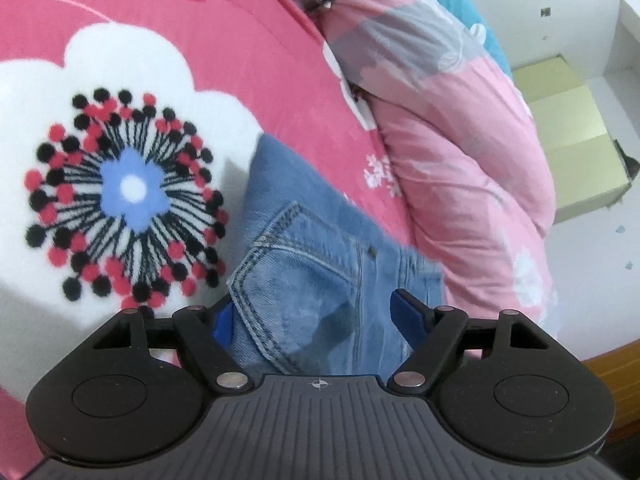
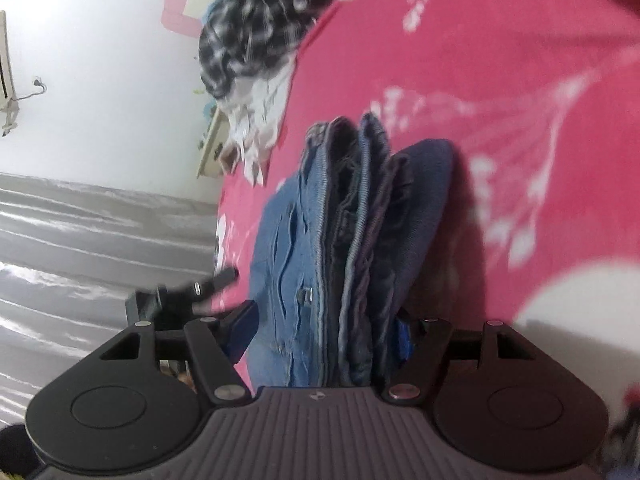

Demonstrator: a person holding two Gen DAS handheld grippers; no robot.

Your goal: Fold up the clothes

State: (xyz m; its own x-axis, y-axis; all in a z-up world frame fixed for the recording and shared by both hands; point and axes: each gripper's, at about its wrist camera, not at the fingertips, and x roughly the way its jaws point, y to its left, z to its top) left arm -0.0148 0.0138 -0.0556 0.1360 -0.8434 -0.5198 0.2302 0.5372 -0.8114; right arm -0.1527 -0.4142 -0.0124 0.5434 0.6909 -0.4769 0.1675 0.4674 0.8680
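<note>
Bedspread (image 1: 240, 52): a pink blanket printed with a large white flower filled the left and far part of the left wrist view.
Left gripper (image 1: 316, 316): its two blue-tipped fingers stood wide apart on either side of the denim, with fabric filling the gap between them; whether the pads pressed the cloth could not be told.
Jeans (image 1: 304, 248): folded blue denim, back pocket stitching up, lay on the bedspread near the camera.
Quilt (image 1: 460, 140): a bunched pale pink quilt lay to the right of the jeans.
Plaid shirt (image 2: 252, 36): a crumpled checked garment sat far left on the bed in the right wrist view.
Right gripper (image 2: 324, 336): its fingers straddled the stacked edge of the folded jeans, spread to the thickness of the bundle; actual pinching could not be told.
</note>
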